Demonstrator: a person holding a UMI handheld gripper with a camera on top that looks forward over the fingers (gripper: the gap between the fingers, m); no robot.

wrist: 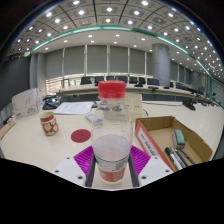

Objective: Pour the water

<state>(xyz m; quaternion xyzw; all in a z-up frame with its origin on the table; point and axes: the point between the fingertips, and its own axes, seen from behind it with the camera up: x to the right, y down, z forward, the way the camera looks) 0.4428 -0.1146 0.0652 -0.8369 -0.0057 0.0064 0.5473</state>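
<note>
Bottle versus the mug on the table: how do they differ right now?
The bottle is clear plastic with a red cap; the mug is opaque, white with red pattern. The bottle stands between the tool fingers, the mug well beyond them to one side. The bottle looks taller. Both stand upright.

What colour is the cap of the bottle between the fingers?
Red: the cap, clearest in the gripper view.

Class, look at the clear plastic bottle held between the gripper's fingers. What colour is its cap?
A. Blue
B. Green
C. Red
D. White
C: the clear plastic bottle standing between the pink pads of the hand-held gripper is topped by a red screw cap, which is still on.
</note>
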